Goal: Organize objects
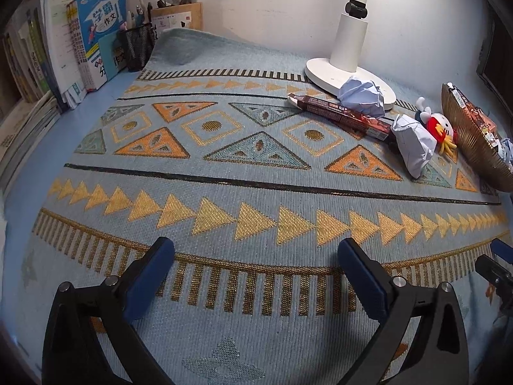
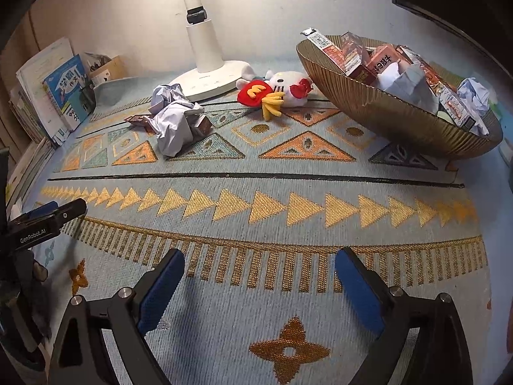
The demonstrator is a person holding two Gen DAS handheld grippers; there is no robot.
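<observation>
My left gripper (image 1: 256, 256) is open and empty, low over the patterned mat. My right gripper (image 2: 259, 268) is open and empty too. A gold ribbed bowl (image 2: 378, 109) at the right holds several snack boxes and paper balls; it also shows in the left wrist view (image 1: 465, 134). On the mat lie a white-and-red plush toy (image 2: 282, 88), two crumpled paper balls (image 2: 174, 118) and a long brown snack box (image 1: 340, 112). In the left wrist view the plush (image 1: 437, 126) lies between a paper ball (image 1: 413, 144) and the bowl. All lie well ahead of both grippers.
A white lamp base (image 1: 330, 70) stands at the back by the wall. Books (image 1: 96, 35) and a mesh pen holder (image 1: 138, 46) line the back left. The left gripper's body (image 2: 41, 221) shows at the right wrist view's left edge.
</observation>
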